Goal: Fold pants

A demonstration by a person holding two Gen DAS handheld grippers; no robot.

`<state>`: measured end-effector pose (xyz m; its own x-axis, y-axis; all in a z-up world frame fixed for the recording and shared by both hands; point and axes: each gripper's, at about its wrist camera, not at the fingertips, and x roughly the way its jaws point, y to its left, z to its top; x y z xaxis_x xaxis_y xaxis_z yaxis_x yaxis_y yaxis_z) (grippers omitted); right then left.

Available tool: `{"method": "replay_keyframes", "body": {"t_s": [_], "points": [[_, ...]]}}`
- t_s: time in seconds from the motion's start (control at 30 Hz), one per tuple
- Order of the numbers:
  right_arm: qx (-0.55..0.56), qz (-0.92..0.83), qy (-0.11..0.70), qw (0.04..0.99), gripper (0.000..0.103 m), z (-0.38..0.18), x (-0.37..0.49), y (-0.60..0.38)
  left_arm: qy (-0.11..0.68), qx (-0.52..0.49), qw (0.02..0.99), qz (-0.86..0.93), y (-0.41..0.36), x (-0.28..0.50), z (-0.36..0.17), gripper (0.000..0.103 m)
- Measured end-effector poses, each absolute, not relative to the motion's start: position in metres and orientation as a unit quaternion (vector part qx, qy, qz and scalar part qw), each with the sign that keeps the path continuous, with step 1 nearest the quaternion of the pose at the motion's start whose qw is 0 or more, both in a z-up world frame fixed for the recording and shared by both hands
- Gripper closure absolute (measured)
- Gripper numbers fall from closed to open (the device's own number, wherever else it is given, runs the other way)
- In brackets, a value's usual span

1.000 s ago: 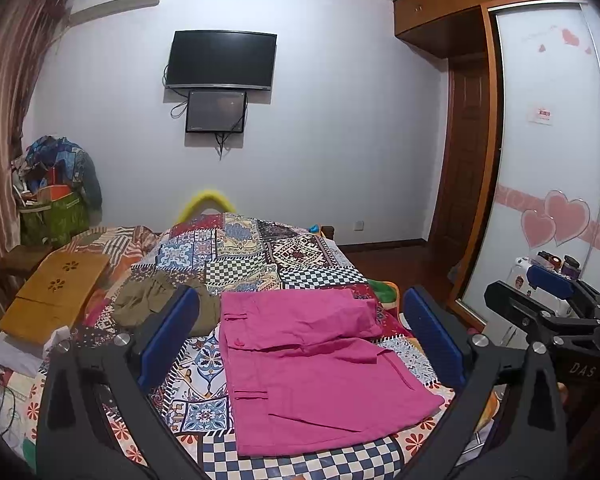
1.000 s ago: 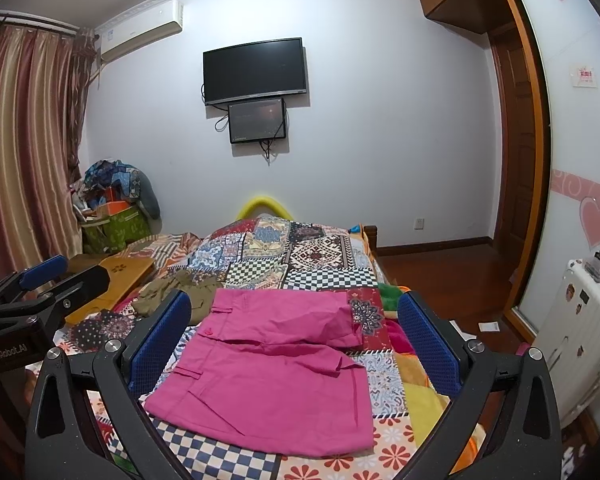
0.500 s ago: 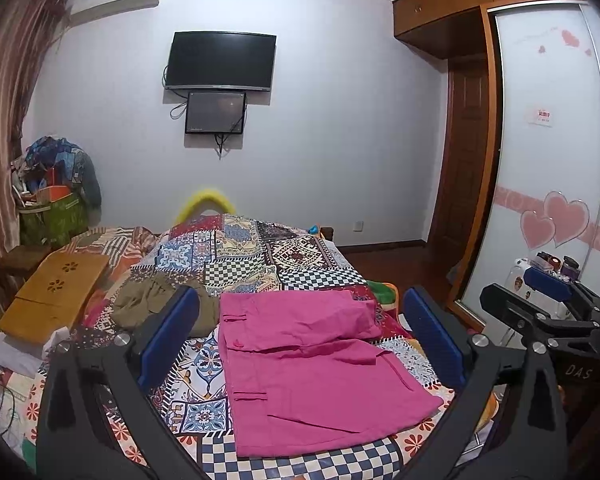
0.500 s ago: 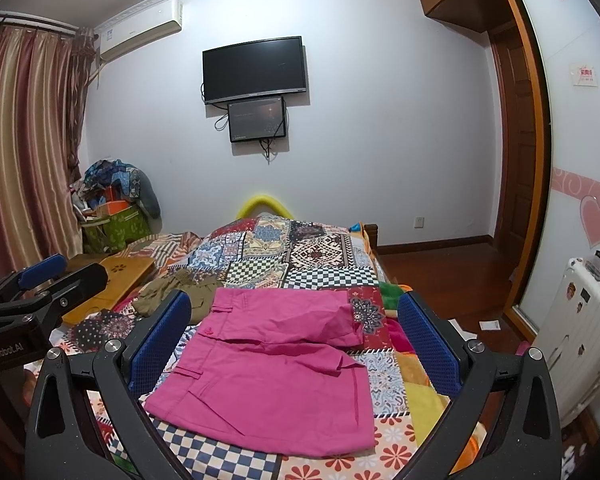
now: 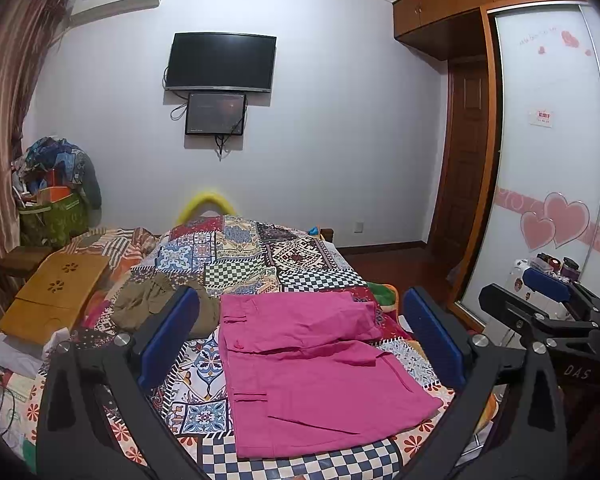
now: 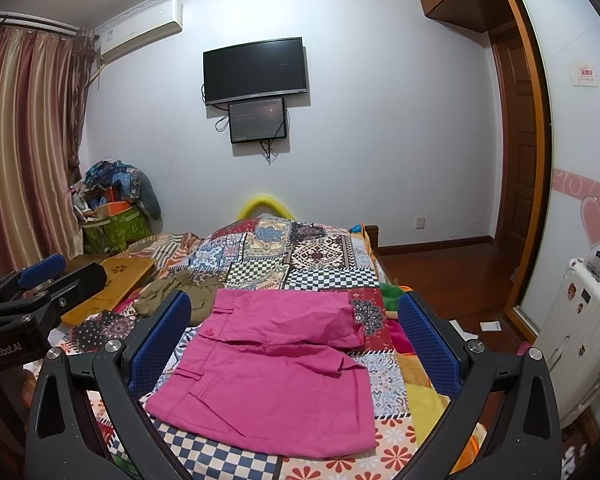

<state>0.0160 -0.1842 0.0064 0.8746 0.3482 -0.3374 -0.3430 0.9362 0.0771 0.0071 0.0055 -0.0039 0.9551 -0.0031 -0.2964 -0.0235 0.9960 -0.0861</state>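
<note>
The pink pants (image 5: 312,364) lie folded on the patchwork bedspread (image 5: 260,252) near the foot of the bed, with one layer doubled over the other so that the upper half sits on the side farther from the cameras. Taking the pants as the landmark, an olive-green garment (image 5: 160,308) lies crumpled just beside their far left corner, touching or nearly touching the waistband edge; a wooden lap tray (image 5: 56,296) rests farther to the left of that, at the bed's edge. Beyond the pants, past the far end of the bed, a dark television (image 5: 222,62) hangs on the wall with a smaller screen (image 5: 216,114) directly beneath it. To the right of the pants, off the bed, stands a wardrobe door with pink hearts (image 5: 552,220). The left tool (image 5: 300,336) hovers above the pants with its blue-padded fingers (image 5: 168,340) spread wide, one on each side of the garment, gripping nothing. The right tool (image 6: 294,340) hovers the same way in its own view, fingers (image 6: 428,344) wide apart and holding nothing, the pants framed between them. Each tool also shows at the edge of the other's view, to the side of the pants.
</note>
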Motion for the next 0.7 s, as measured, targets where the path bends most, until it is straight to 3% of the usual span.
{"method": "replay_keyframes", "body": {"t_s": [0.7], "points": [[0.009, 0.181, 0.183, 0.966, 0.000, 0.0033, 0.0229, -0.1845, 0.153, -0.043, 0.987, 0.008, 0.0064, 0.0102, -0.0054, 0.000]]}}
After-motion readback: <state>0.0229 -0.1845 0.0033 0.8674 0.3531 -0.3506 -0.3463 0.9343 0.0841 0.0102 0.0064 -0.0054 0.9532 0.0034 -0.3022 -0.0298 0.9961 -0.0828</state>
